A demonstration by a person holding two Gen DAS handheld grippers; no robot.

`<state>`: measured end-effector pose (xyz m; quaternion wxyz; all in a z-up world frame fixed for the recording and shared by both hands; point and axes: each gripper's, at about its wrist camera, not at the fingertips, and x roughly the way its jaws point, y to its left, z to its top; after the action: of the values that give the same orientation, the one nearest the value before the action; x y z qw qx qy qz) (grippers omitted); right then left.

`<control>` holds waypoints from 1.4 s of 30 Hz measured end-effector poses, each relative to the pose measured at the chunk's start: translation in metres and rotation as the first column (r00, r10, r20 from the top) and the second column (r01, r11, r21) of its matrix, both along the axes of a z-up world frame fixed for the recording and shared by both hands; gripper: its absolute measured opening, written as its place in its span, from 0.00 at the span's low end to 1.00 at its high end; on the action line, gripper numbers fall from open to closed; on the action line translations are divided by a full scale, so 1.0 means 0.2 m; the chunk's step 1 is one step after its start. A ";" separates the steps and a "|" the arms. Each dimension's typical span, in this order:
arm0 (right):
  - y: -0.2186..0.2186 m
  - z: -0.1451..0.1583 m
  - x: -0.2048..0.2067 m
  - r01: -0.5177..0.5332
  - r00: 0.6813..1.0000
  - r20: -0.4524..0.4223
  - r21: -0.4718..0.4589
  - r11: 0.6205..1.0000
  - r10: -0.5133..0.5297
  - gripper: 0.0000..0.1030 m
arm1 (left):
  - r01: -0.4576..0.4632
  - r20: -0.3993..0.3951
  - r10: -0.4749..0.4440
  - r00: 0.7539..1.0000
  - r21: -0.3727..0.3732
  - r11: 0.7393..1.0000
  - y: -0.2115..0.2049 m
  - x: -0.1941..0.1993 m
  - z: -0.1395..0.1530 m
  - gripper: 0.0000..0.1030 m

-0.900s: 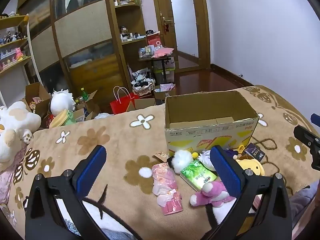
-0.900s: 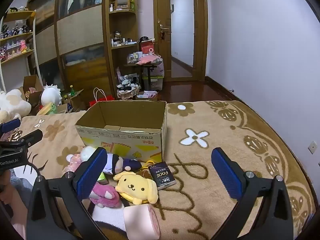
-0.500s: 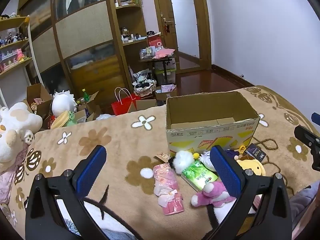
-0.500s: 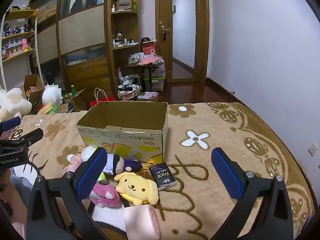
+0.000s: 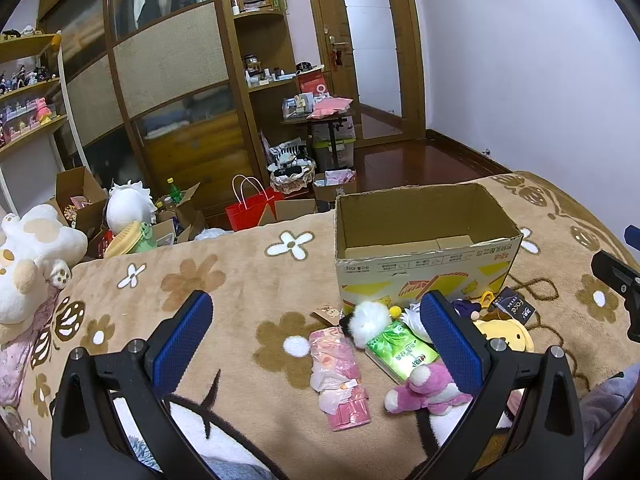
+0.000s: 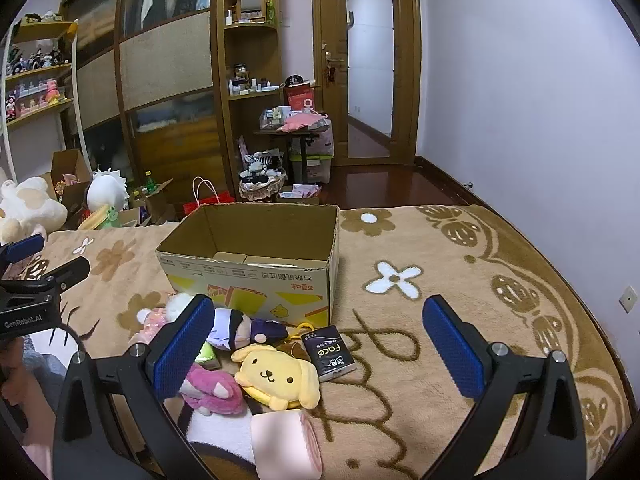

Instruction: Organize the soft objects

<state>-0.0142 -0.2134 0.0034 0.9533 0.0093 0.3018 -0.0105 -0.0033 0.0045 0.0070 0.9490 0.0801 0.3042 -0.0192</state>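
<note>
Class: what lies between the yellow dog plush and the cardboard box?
In the right wrist view, a black tissue pack lies between the yellow dog plush and the open cardboard box.

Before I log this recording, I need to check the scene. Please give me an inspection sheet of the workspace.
Surface: brown flowered blanket, soft, uneven.
Job's things: cardboard box open, nothing seen inside; in front of it yellow dog plush, pink plush, purple doll, green tissue pack, pink packets, black Face pack, pink roll.
Clutter: boxes, red bag, large white plush beyond the blanket.
Grippers: left gripper and right gripper open, fingers holding nothing.
Cables: nothing seen.
Surroundings: wooden wardrobe, shelves, door.
</note>
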 end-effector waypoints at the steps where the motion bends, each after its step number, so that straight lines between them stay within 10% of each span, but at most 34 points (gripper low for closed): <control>1: 0.01 -0.01 -0.01 -0.002 1.000 -0.001 0.001 1.000 0.002 1.00 | 0.000 0.000 0.000 1.000 0.000 1.000 0.00 0.00 0.00 0.99; 42: 0.02 -0.01 -0.02 -0.025 1.000 -0.001 0.000 1.000 0.025 1.00 | -0.005 0.002 0.005 1.000 0.007 1.000 0.00 0.00 0.00 0.99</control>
<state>-0.0173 -0.2087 0.0021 0.9532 0.0056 0.3021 0.0016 -0.0024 0.0046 0.0061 0.9491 0.0824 0.3035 -0.0157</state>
